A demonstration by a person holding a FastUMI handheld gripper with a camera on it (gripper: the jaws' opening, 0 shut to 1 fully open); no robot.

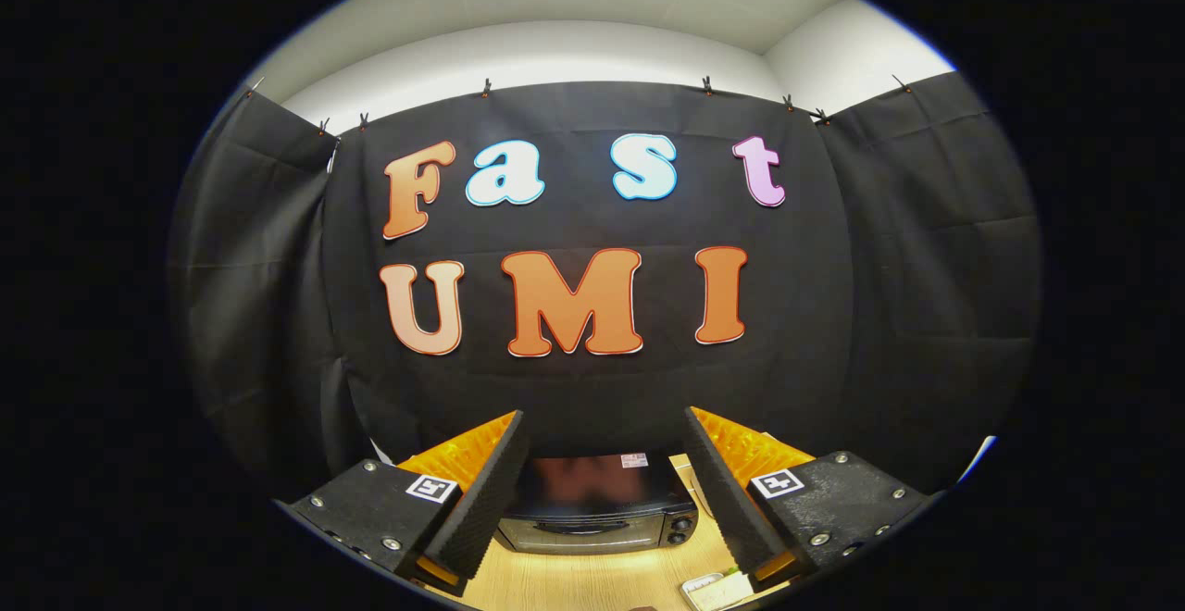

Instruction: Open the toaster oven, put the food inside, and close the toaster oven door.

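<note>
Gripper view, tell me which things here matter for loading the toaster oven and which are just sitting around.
For the job:
toaster oven, door shut, beyond the fingers
gripper, open, holding nothing
tray by one finger on the table, contents too cut off to confirm as the food

Lying about:
wooden table
black cloth wall

Toaster oven (597, 509) beyond parted jaws

toaster oven (597, 509): 1 | tool (606, 491): 1, fingers (481, 495): 2, spread apart
</note>
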